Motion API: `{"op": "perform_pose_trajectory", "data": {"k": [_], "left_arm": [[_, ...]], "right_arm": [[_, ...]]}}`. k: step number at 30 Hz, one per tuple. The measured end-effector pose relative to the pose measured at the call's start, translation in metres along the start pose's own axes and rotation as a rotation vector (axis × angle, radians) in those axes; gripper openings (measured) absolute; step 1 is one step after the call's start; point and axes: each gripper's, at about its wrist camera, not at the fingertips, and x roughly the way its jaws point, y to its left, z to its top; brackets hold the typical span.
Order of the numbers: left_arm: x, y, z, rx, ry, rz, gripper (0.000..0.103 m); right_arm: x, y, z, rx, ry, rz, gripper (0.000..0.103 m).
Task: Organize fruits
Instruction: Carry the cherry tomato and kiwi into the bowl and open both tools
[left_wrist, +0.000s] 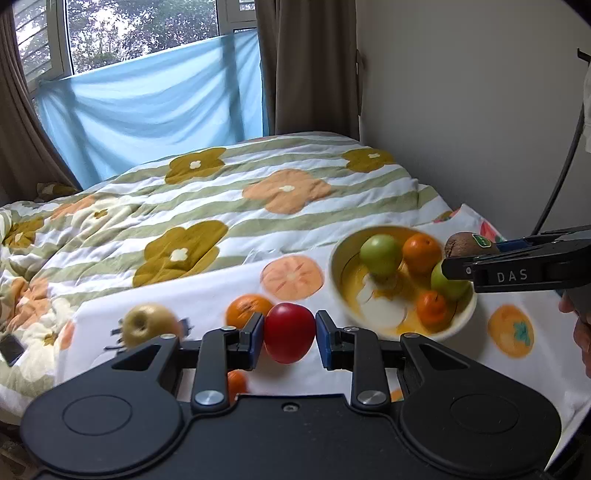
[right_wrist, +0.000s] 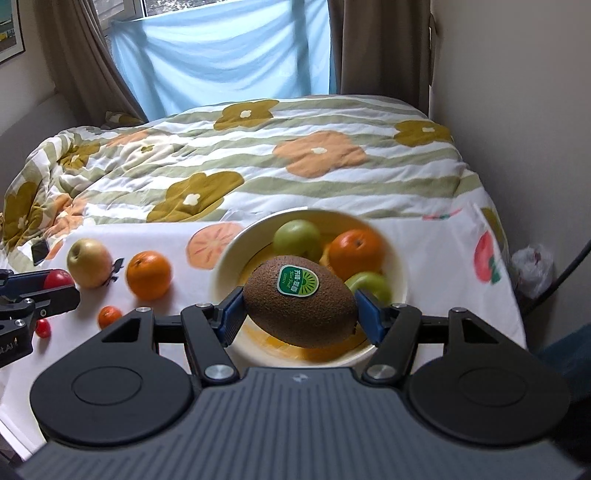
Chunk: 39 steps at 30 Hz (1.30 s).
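My left gripper (left_wrist: 290, 332) is shut on a small red tomato-like fruit (left_wrist: 290, 332), held above the white cloth; the same fruit (right_wrist: 57, 279) shows at the left edge of the right wrist view. My right gripper (right_wrist: 299, 310) is shut on a brown kiwi (right_wrist: 299, 301) with a green sticker, hanging over the cream bowl (right_wrist: 400, 291). The bowl (left_wrist: 334, 258) holds green apples (left_wrist: 380, 253) and oranges (left_wrist: 423, 251). On the cloth left of the bowl lie a yellow apple (right_wrist: 88, 262), a large orange (right_wrist: 149, 274), a small orange (right_wrist: 109, 316) and a small red fruit (right_wrist: 43, 328).
The white fruit-print cloth (right_wrist: 443, 258) covers the near end of a bed with a flowered quilt (right_wrist: 258, 162). A wall runs along the right, with a dark cable (left_wrist: 561, 173) and a plastic bag (right_wrist: 532, 269). A phone (right_wrist: 40, 251) lies on the quilt at left.
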Motion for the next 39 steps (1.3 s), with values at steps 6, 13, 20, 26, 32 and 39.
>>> {"op": "perform_pose_trajectory", "data": {"k": [6, 13, 20, 26, 32, 39], "left_arm": [[0.032, -0.032, 0.026, 0.000, -0.001, 0.011, 0.033], [0.069, -0.058, 0.048, -0.001, 0.005, 0.019, 0.033], [0.107, -0.074, 0.056, 0.008, 0.044, 0.034, 0.033], [0.133, -0.077, 0.050, 0.022, 0.092, 0.040, 0.033], [0.150, -0.080, 0.045, 0.046, 0.110, 0.040, 0.035], [0.128, -0.085, 0.044, 0.114, 0.025, 0.089, 0.097]], "right_arm": [[0.020, -0.033, 0.018, -0.022, -0.008, 0.014, 0.078], [0.044, -0.060, 0.033, -0.042, -0.011, 0.034, 0.078], [0.062, -0.076, 0.042, -0.053, -0.010, 0.050, 0.078], [0.072, -0.080, 0.045, -0.055, -0.002, 0.057, 0.078], [0.083, -0.080, 0.043, -0.058, 0.003, 0.073, 0.078], [0.085, -0.077, 0.047, -0.065, -0.006, 0.090, 0.078]]}}
